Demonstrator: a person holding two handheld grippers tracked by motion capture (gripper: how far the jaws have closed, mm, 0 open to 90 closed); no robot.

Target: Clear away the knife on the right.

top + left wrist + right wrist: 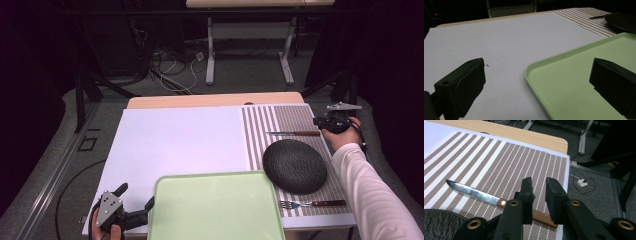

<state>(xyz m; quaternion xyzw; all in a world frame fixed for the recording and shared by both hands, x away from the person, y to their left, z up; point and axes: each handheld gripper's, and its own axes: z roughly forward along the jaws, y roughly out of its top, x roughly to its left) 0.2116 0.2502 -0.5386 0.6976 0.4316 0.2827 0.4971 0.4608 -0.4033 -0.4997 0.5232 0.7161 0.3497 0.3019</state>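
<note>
Reaching for the knife [499,200] at the far right while the other hand waits by the tray [215,207].

Laid out like a place setting, the striped placemat [295,116] at 3 o'clock on the table [175,137] carries a dark round plate [295,166], with the knife beyond it at 12 o'clock of the plate and a fork [312,203] at its 6 o'clock, both handles pointing right, probably so they can be taken from that side. The right gripper [539,185] hovers over the knife's wooden handle, jaws only narrowly apart and pinching nothing; whether they touch the handle I cannot tell. The left gripper [536,75] sits at 7 o'clock, jaws spread wide astride the green tray's near-left corner, holding nothing, seemingly poised to take its rim.
</note>
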